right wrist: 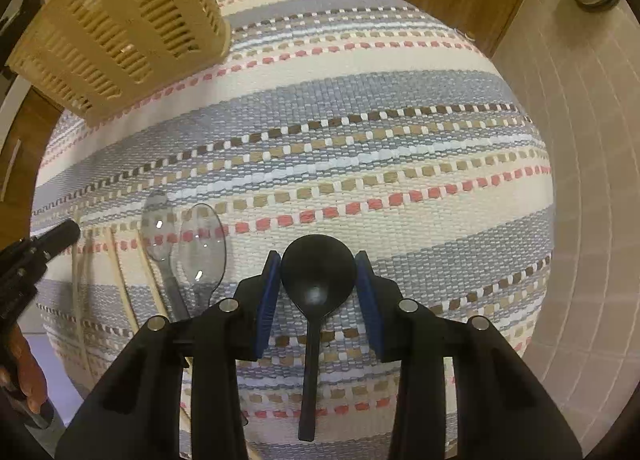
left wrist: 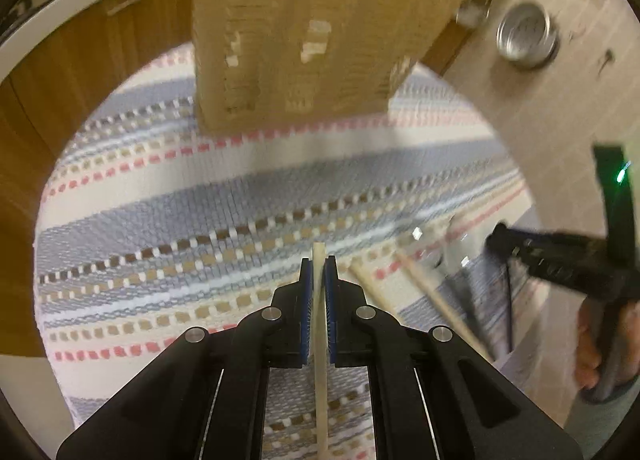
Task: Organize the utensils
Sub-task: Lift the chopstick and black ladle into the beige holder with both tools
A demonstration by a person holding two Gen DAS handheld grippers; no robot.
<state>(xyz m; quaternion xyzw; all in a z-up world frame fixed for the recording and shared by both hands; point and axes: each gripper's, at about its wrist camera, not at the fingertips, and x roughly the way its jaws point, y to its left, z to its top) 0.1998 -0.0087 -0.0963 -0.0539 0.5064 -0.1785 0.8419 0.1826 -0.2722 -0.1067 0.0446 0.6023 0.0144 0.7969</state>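
My left gripper [left wrist: 319, 266] is shut on a pale wooden chopstick [left wrist: 320, 340] and holds it above the striped mat [left wrist: 200, 200]. A tan slotted utensil basket [left wrist: 296, 32] stands at the mat's far side, blurred; it also shows in the right wrist view [right wrist: 116, 28]. My right gripper [right wrist: 318, 268] is open, its blue pads on either side of the bowl of a black spoon [right wrist: 316, 280] lying on the mat. Two clear plastic spoons [right wrist: 200, 248] and several chopsticks [right wrist: 120, 288] lie to its left.
The striped woven mat [right wrist: 360, 100] lies on a beige tiled floor [right wrist: 580, 180]. Wooden cabinet fronts [left wrist: 80, 60] run behind. A round metal container [left wrist: 526, 34] stands at the far right. Two chopsticks [left wrist: 400, 300] lie on the mat at the right.
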